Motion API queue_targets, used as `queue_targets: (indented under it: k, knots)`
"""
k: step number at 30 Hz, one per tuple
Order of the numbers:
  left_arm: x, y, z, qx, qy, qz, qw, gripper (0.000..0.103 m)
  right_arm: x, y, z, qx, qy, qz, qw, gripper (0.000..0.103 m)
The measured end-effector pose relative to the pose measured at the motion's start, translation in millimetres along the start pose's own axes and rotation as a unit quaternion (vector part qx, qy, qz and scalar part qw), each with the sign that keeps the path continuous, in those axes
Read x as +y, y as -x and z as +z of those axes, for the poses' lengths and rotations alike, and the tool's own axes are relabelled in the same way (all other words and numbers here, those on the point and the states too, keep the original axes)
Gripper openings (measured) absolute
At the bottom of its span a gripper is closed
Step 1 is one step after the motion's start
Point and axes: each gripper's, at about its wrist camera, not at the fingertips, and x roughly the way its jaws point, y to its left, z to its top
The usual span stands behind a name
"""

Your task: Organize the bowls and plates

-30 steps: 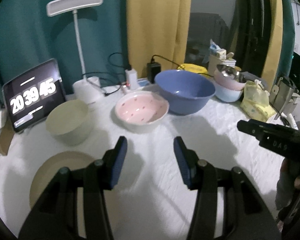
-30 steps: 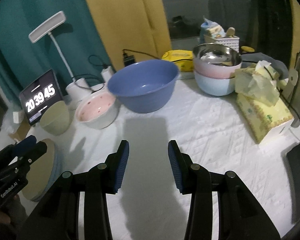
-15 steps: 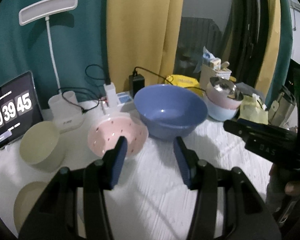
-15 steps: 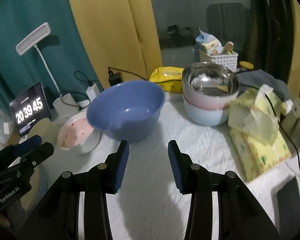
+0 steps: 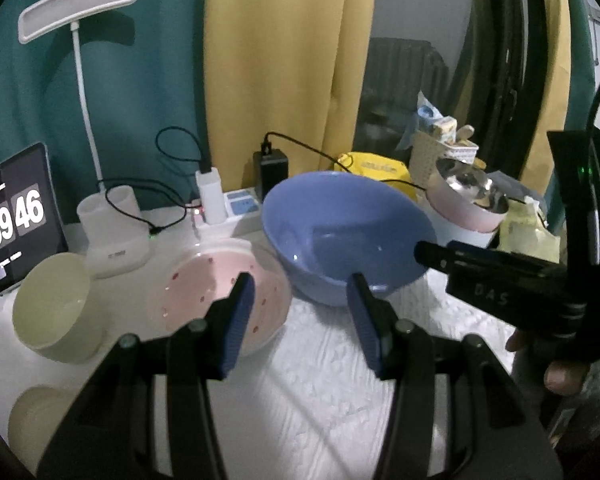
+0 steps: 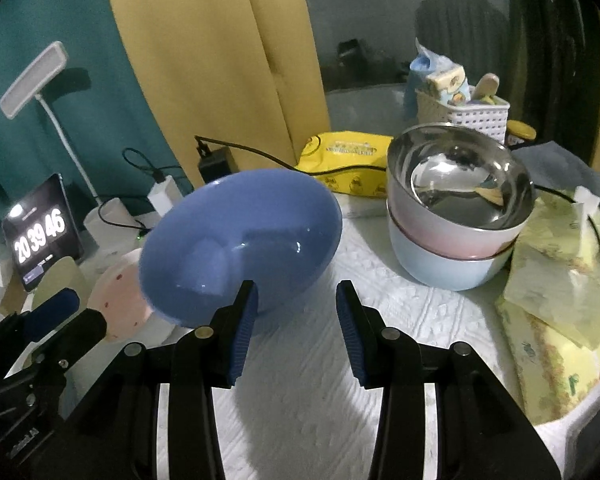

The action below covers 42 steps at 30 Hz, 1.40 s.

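Observation:
In the left wrist view my left gripper [image 5: 302, 320] is open and empty, just short of a pink bowl with red dots [image 5: 204, 284] and a big blue bowl [image 5: 348, 236]. Left of them sit a cream bowl [image 5: 52, 304] and a beige plate [image 5: 32, 420]. My right gripper [image 6: 298, 320], also open and empty, hovers over the white cloth just in front of the blue bowl [image 6: 240, 240]. A steel bowl [image 6: 460, 176] is nested in a pink bowl [image 6: 440, 236] on a pale blue bowl [image 6: 440, 272] at the right. Each gripper shows in the other's view: right gripper [image 5: 428, 250], left gripper [image 6: 84, 312].
Along the back stand a tablet clock [image 5: 8, 224], a white desk lamp [image 5: 112, 232], a power strip with chargers [image 5: 236, 208], a yellow packet [image 6: 348, 160] and a white basket [image 6: 460, 112]. A yellow tissue pack [image 6: 560, 300] lies at the right. A hand [image 5: 560, 376] holds the right gripper.
Both grippers have moved forward over the cloth toward the bowls, which now look larger and closer. Their jaws kept the same gap. The beige plate has slid toward the left view's corner.

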Motion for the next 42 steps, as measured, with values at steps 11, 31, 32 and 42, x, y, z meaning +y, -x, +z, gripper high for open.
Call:
queue_targets:
  k: [11,31,32,42]
  knots:
    - [-12,-32,-6,0.026,-0.006,0.0,0.9996,0.05,-14,-27,-14,0.029,-0.015,0.002,0.999,0.043]
    - [-28,-48,-10,0.03,-0.042,0.011,0.9986,0.029,-24,-36,-23,0.034,-0.022,0.024,0.999,0.022]
    - [-28,-48,-10,0.03,-0.041,0.012,0.9986,0.029,-24,-34,-23,0.031,-0.021,0.024,0.999,0.022]
    - [-30,-31,-8,0.02,-0.039,0.011,0.999,0.029,-20,-20,-20,0.016,-0.009,0.02,1.0,0.021]
